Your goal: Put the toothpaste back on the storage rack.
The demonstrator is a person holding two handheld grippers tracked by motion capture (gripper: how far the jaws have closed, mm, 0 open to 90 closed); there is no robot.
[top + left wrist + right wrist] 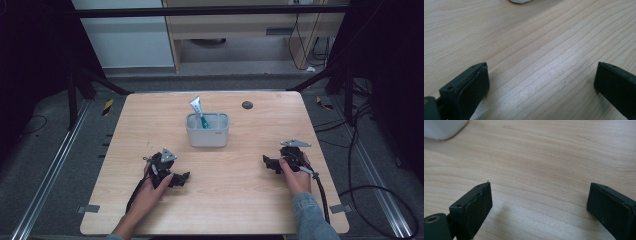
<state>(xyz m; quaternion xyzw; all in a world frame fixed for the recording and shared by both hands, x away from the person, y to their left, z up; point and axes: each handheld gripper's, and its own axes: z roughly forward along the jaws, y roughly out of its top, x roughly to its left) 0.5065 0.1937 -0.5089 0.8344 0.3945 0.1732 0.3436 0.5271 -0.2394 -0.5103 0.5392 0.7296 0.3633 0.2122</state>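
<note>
— Two sets of tongs, both spread wide and holding nothing: we see bare counter (544,50) between each pair of jaws in the gripper views.

— Where is the tube?

— In the high view, the tube (198,113) stands in the grey bin (207,131) at upper centre of the frame, its white tail leaning up and to the left, teal end down inside.

— Which hand do we judge nearer?

— The left tongs (184,177) sit at lower left of the bin, the right tongs (266,161) at lower right. We judge the left slightly closer, since the tube leans that way; both are well apart from it.
</note>
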